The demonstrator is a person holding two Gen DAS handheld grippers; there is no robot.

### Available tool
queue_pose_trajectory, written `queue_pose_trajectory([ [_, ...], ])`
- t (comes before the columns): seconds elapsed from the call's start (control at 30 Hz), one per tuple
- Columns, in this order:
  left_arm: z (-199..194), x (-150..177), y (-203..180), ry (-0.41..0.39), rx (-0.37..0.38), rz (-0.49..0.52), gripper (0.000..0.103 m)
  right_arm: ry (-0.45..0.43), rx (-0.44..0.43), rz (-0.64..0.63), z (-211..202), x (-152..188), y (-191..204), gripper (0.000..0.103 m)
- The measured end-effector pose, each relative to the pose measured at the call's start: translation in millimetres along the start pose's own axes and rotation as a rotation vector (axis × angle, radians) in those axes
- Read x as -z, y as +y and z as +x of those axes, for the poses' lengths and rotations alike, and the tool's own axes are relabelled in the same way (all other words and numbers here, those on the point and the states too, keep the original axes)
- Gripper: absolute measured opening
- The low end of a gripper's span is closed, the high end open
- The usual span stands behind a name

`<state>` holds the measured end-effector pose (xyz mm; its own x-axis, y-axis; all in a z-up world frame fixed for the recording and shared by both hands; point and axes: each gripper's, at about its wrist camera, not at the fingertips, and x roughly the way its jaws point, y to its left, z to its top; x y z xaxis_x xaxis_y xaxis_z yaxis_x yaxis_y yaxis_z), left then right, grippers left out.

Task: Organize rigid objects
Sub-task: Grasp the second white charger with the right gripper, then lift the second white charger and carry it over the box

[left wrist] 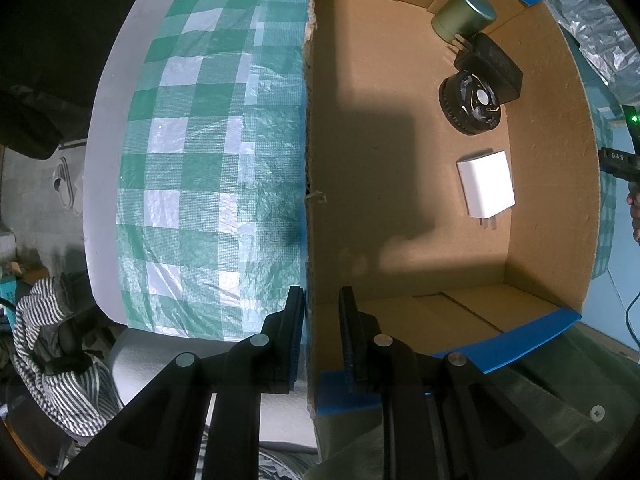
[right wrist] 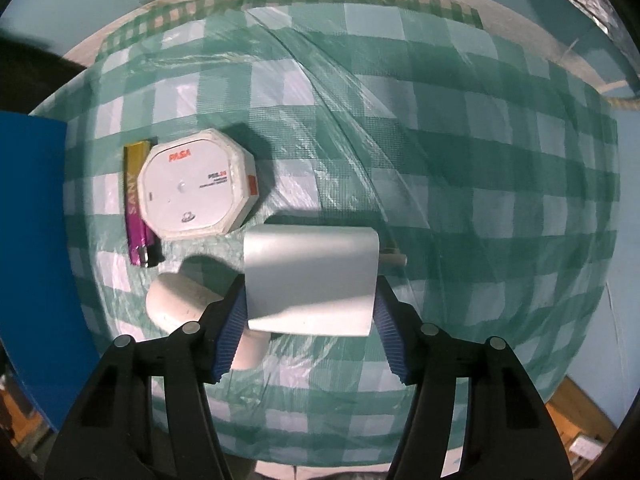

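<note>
We worked over a counter (right wrist: 460, 168) covered with a green-and-white checked plastic cloth (left wrist: 200, 140), with pale blue walls behind it.

In the right wrist view, our right claw (right wrist: 310, 308) held a pale grey block with a rounded top edge (right wrist: 312, 280); its blue ribbed pads (right wrist: 232, 320) pressed on the block's two sides, and the block sat above the cloth. A small white prong (right wrist: 394, 259) stuck out from the block's far right corner.

Just left of the block, partly under the left finger, lay a white rounded plastic piece (right wrist: 180, 300). Farther back stood a white octagonal box (right wrist: 196, 188) with orange lettering. A purple-and-yellow battery pack (right wrist: 136, 204) lay touching the box's left side. A blue panel (right wrist: 32, 260) filled the left edge of that view.

In the left wrist view, our left claw (left wrist: 322, 320) straddled the near left wall of an open cardboard box (left wrist: 552, 208), one finger outside and one inside. The jaws stood narrow, though we could not tell whether they pinched the wall.

Inside the box lay a white charger (left wrist: 486, 184), a black round fan-like part (left wrist: 472, 104), a black adapter (left wrist: 496, 66) resting against it, and a green cylindrical tin (left wrist: 464, 14) at the far end. Blue tape (left wrist: 516, 340) edged the box's near rim. Striped fabric (left wrist: 52, 352) lay off the counter at lower left.
</note>
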<state>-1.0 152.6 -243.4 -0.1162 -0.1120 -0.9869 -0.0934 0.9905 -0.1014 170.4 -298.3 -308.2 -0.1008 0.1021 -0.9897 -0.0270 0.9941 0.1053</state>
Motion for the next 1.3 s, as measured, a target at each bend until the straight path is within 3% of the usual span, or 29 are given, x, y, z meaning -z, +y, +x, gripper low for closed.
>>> queue_pose_trajectory([
  [0.23,-1,-1,0,-0.005,0.002,-0.003,0.018,-0.003,0.018,0.024,4,-7,7,0.063],
  [0.47,-3,1,0,-0.007,0.003,0.002,0.018,-0.029,0.037,0.010,2,-3,13,0.058],
  [1.3,-6,-1,0,-0.010,0.006,0.007,0.018,-0.077,0.001,-0.076,-46,18,46,0.058],
])
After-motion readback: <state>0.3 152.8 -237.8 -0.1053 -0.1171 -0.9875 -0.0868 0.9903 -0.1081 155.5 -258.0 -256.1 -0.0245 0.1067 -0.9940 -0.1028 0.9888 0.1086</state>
